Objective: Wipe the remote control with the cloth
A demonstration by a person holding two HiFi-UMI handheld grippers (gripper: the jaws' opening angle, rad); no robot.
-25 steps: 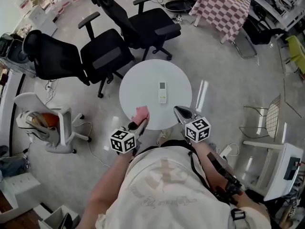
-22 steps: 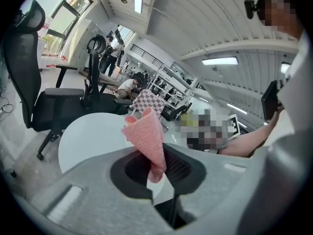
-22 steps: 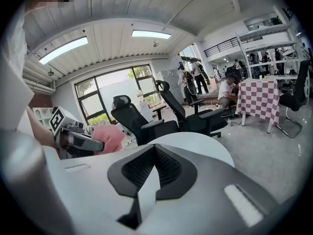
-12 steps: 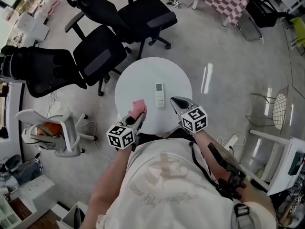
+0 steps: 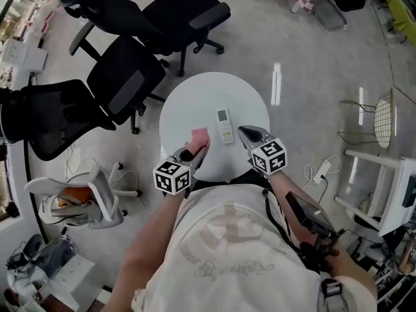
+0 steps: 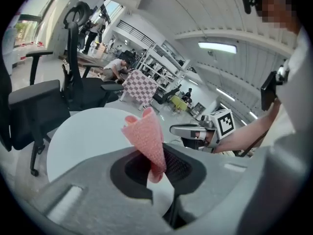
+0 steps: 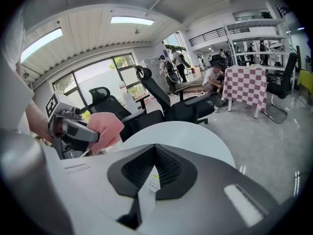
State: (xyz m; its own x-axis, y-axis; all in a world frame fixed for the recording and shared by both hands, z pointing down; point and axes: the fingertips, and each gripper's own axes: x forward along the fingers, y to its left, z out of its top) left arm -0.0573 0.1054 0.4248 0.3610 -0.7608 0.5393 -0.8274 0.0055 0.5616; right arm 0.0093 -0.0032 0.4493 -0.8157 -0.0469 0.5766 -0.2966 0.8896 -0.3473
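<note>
The white remote control (image 5: pixel 225 125) lies flat on the round white table (image 5: pixel 195 103), near its front edge. My left gripper (image 5: pixel 197 147) is shut on a pink cloth (image 5: pixel 199 137), which hangs just left of the remote without touching it. In the left gripper view the cloth (image 6: pixel 145 138) stands up folded out of the jaws (image 6: pixel 155 166). My right gripper (image 5: pixel 249 134) is shut and empty, its tip close to the right of the remote. In the right gripper view the remote (image 7: pixel 153 180) shows below the closed jaws (image 7: pixel 155 153).
Two black office chairs (image 5: pixel 123 83) (image 5: pixel 185 15) stand close behind and left of the table. A white chair (image 5: pixel 97 187) is at the lower left. A wire chair (image 5: pixel 383 116) and a white cabinet (image 5: pixel 396 187) are on the right.
Both grippers have come forward and lower over the table's front edge. The cloth now hangs right beside the remote, and the right gripper tip has closed in on its other side.
</note>
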